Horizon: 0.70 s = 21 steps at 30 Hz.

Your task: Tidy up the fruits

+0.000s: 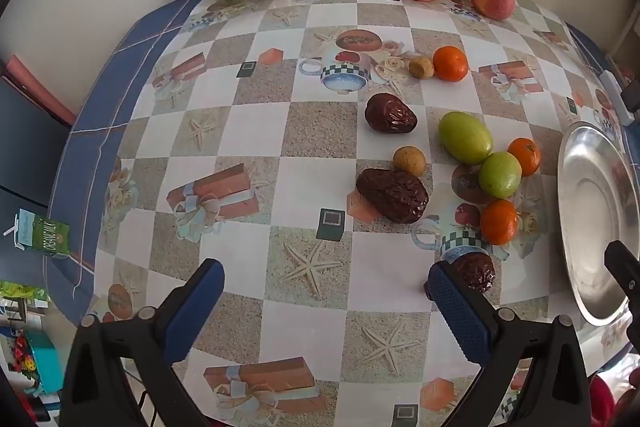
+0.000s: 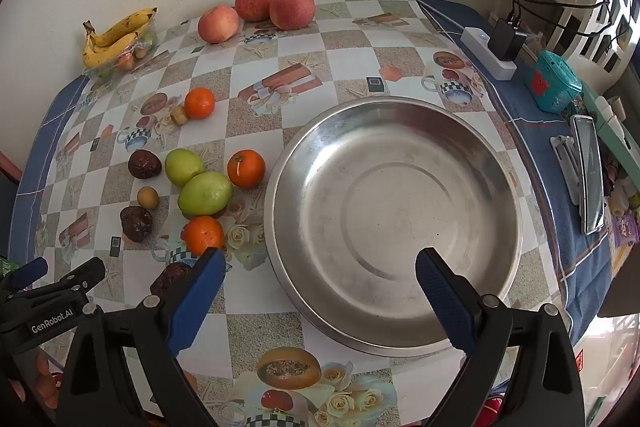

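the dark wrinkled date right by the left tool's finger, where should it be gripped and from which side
Probably best from above, across its short width at the middle. The date lies flat on the tablecloth, touching or nearly touching the left tool's right finger, outside the open jaws. So shift the tool sideways toward the steel bowl first. The mandarin beyond it is apart, leaving finger room.

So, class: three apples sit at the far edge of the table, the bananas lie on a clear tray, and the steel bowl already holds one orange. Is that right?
Not quite. The steel bowl is empty, as the right wrist view shows; the oranges lie on the tablecloth beside it. The three apples at the far edge and the bananas on the clear tray are as stated.
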Motion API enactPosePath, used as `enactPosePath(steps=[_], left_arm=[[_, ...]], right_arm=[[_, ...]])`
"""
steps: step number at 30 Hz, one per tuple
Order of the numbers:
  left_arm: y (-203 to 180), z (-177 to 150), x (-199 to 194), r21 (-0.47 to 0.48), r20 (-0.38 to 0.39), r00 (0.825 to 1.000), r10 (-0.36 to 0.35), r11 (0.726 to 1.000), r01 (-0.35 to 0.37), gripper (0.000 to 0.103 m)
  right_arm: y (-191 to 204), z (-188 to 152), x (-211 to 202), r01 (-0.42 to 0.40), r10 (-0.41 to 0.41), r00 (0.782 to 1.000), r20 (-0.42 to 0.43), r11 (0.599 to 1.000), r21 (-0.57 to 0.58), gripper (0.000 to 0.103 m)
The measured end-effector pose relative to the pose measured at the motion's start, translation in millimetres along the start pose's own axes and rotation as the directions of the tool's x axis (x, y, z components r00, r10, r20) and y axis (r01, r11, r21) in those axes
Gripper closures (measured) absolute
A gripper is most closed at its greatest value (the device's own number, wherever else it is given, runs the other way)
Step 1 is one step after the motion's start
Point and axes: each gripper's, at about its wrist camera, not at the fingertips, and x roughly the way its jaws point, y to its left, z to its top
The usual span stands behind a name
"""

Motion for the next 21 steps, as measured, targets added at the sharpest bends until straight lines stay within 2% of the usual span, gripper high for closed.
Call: enactPosePath(steps=[21], left_arm=[[-1.2, -0.4, -1.0, -0.001, 0.000, 1.000, 0.001, 1.000, -0.001, 0.000]], right_arm=[[-0.1, -1.0, 0.5, -0.003, 0.003, 1.000, -0.001, 1.000, 0.001, 0.007]])
